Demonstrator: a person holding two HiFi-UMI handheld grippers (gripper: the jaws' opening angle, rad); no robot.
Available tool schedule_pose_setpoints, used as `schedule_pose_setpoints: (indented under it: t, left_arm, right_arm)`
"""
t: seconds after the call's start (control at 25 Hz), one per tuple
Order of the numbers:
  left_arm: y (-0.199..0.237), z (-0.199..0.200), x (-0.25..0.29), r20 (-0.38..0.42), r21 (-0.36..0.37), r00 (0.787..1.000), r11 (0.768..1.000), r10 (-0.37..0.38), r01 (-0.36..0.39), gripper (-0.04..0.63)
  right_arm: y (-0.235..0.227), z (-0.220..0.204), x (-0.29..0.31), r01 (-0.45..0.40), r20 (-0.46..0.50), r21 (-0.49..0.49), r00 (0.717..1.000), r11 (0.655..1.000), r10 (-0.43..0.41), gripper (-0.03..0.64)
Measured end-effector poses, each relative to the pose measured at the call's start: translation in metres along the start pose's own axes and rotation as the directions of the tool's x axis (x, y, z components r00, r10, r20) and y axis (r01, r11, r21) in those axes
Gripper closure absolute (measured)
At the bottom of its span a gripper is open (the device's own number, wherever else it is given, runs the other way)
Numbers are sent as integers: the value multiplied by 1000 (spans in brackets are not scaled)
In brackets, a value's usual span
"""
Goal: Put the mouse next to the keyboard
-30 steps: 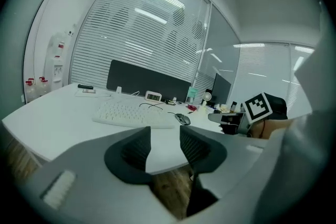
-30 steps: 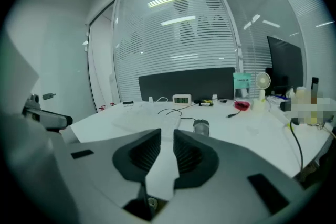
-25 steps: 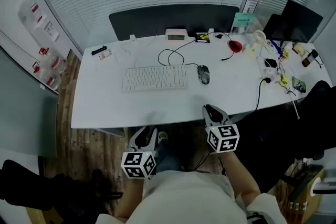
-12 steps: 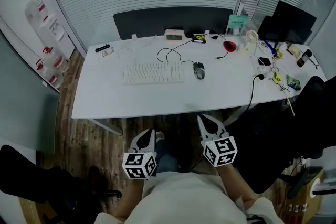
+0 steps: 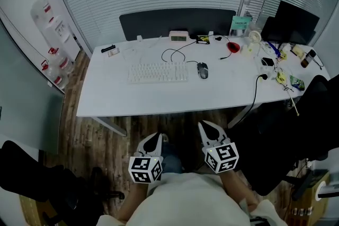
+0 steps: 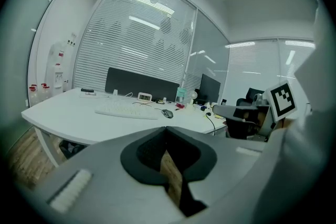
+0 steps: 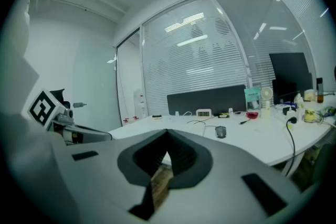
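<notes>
Both your left gripper [image 5: 153, 138] and right gripper [image 5: 207, 126] are closed on nothing, short of the white desk [image 5: 159, 99]; the mouse [image 5: 203, 70] lies just beside the keyboard [image 5: 158, 72], at its right end.

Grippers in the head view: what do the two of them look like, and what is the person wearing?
The left gripper and right gripper are alike: pale grey tapered jaws lined with black pads, each backed by a white cube of black square markers. The person wears a light top.
</notes>
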State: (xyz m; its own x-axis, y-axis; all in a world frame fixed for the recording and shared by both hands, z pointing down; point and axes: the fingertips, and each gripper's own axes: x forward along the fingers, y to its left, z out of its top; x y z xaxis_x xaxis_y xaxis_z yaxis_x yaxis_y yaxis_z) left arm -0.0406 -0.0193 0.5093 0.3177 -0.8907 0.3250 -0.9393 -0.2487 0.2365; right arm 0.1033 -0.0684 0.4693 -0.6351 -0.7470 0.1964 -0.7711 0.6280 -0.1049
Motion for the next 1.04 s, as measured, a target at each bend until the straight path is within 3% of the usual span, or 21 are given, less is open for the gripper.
schedule_pose_setpoints:
  t: [1.04]
  left_arm:
    - [15,7,-1,16,1,1000,1000,8,-8,583]
  right_arm:
    - [2,7,7,-4,29,-3,1000,1000,5,615]
